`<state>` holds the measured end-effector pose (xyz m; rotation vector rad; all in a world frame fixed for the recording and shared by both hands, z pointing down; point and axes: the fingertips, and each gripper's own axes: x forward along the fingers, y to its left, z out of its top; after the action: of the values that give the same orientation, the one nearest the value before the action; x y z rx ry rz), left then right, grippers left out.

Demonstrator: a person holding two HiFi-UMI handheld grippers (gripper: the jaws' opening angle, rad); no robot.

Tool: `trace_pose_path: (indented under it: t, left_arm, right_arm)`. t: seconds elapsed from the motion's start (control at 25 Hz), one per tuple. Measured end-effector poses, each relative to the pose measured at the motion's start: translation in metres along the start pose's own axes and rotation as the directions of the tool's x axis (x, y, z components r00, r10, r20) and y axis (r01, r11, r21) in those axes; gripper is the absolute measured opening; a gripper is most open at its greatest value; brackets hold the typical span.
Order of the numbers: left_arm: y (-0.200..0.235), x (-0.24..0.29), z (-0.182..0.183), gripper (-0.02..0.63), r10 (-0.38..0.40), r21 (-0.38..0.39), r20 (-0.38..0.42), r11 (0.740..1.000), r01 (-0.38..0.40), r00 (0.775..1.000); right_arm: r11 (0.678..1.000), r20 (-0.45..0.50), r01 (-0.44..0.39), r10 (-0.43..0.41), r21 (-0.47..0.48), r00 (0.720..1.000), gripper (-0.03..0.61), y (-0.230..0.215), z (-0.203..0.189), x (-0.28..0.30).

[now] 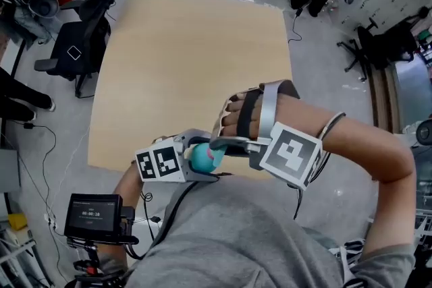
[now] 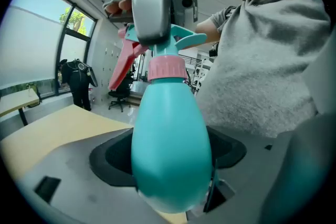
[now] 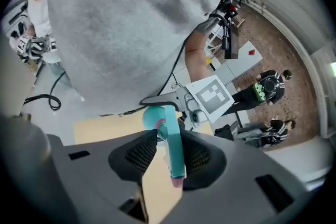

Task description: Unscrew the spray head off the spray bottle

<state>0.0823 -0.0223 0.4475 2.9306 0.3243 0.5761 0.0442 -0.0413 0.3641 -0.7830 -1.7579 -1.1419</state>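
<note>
Teal plastic fills the left hand-held gripper [image 2: 169, 165]: its jaws clamp the spray bottle [image 2: 170, 139] round the belly, holding it up off the counter [image 1: 189, 64] at the near edge, likely to keep it from turning. The right hand-held gripper [image 3: 167, 157] pinches the spray head [image 3: 173, 139] from above, apparently placed to twist it loose at the pink collar [image 2: 167, 68].

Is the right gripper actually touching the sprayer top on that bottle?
Touching. In the right gripper view, the right gripper has its fingers pressed against both sides of the teal spray head.
</note>
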Motion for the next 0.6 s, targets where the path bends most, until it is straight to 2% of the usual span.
trace_pose_path:
  t: [0.04, 0.08, 0.12, 0.16, 0.2, 0.28, 0.32, 0.36, 0.4, 0.44, 0.48, 0.52, 0.6]
  left_arm:
    - [0.006, -0.002, -0.002, 0.394, 0.037, -0.029, 0.012, 0.999, -0.036, 0.999]
    - [0.014, -0.005, -0.004, 0.394, 0.092, -0.064, 0.025, 0.994, -0.091, 0.995]
    - [0.025, -0.009, -0.008, 0.394, 0.165, -0.103, 0.034, 0.982, -0.161, 0.986]
    - [0.036, -0.015, -0.011, 0.394, 0.249, -0.147, 0.037, 0.959, -0.241, 0.968]
    - [0.048, -0.022, -0.013, 0.394, 0.335, -0.194, 0.039, 0.927, -0.322, 0.941]
    - [0.064, -0.039, -0.014, 0.394, 0.484, -0.291, 0.048, 0.844, -0.451, 0.874]
    - [0.070, -0.049, -0.012, 0.394, 0.540, -0.332, 0.058, 0.803, -0.494, 0.839]
    - [0.076, -0.058, -0.011, 0.394, 0.587, -0.361, 0.065, 0.768, -0.529, 0.807]
    - [0.083, -0.066, -0.010, 0.394, 0.626, -0.372, 0.067, 0.738, -0.563, 0.777]
    - [0.090, -0.072, -0.009, 0.394, 0.660, -0.364, 0.060, 0.713, -0.599, 0.749]
    - [0.096, -0.076, -0.007, 0.394, 0.687, -0.343, 0.047, 0.693, -0.634, 0.725]
    - [0.101, -0.078, -0.006, 0.394, 0.707, -0.312, 0.032, 0.678, -0.665, 0.706]
    - [0.108, -0.075, -0.003, 0.394, 0.729, -0.242, 0.003, 0.664, -0.707, 0.684]
  right_arm:
    - [0.997, -0.020, 0.060, -0.059, 0.042, 0.998, 0.124, -0.008, -0.006, 0.000]
    - [0.984, -0.025, 0.129, -0.127, 0.124, 0.992, 0.137, -0.016, -0.012, -0.004]
    - [0.949, -0.017, 0.207, -0.209, 0.238, 0.978, 0.156, -0.025, -0.018, -0.010]
    - [0.883, -0.003, 0.283, -0.304, 0.373, 0.953, 0.164, -0.034, -0.024, -0.020]
    - [0.785, 0.008, 0.343, -0.405, 0.515, 0.914, 0.170, -0.042, -0.030, -0.032]
    - [0.529, 0.007, 0.374, -0.583, 0.761, 0.812, 0.170, -0.049, -0.038, -0.052]
    - [0.401, -0.004, 0.353, -0.656, 0.845, 0.755, 0.170, -0.051, -0.040, -0.055]
    - [0.291, -0.023, 0.326, -0.715, 0.899, 0.699, 0.170, -0.053, -0.043, -0.051]
    - [0.201, -0.048, 0.300, -0.755, 0.932, 0.654, 0.170, -0.055, -0.045, -0.043]
    - [0.128, -0.075, 0.277, -0.781, 0.952, 0.620, 0.170, -0.056, -0.047, -0.033]
    - [0.069, -0.100, 0.257, -0.801, 0.964, 0.590, 0.171, -0.059, -0.049, -0.024]
    - [0.023, -0.123, 0.245, -0.818, 0.969, 0.562, 0.182, -0.063, -0.049, -0.018]
    - [-0.043, -0.175, 0.255, -0.834, 0.966, 0.524, 0.204, -0.071, -0.052, -0.010]
